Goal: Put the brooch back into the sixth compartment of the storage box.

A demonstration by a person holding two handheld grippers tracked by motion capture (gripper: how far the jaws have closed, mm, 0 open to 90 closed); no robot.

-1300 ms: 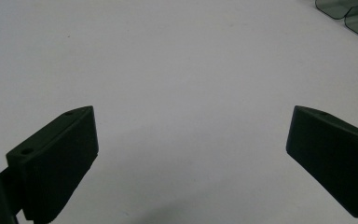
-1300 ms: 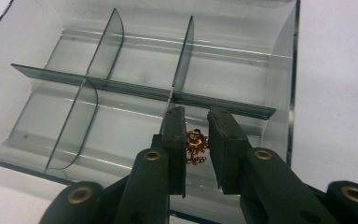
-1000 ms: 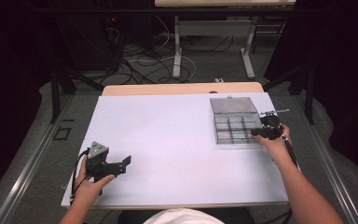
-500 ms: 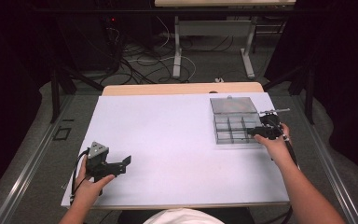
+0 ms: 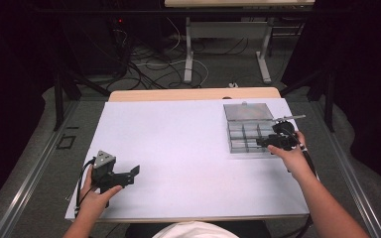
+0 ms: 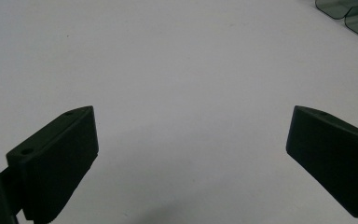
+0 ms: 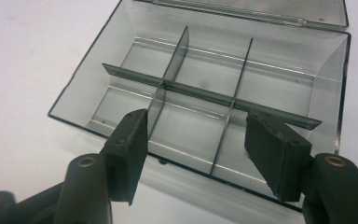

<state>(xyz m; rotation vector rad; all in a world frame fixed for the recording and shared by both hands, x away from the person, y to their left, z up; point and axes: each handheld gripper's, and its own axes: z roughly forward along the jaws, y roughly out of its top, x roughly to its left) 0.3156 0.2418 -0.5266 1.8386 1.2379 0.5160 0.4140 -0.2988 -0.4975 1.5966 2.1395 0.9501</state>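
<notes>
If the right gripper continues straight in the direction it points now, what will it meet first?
Probably the clear plastic box: the open right gripper aims into it, jaws either side of a divider, likely touched first. Depth is uncertain.

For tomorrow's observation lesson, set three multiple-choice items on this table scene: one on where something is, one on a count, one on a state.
1. Where on the white table does the clear compartment box sit?
A. near the left hand
B. at the far right
C. in the centre

2. How many compartments does the box hold?
A. four
B. nine
C. six

3. How do the jaws of the left gripper stand?
A. wide apart with nothing between
B. shut on a divider
C. shut on a cable

Answers
1. B: the high view shows it at the far right, by the right gripper.
2. C: the right gripper view shows two rows of three.
3. A: the left gripper view shows bare table between them.
</notes>
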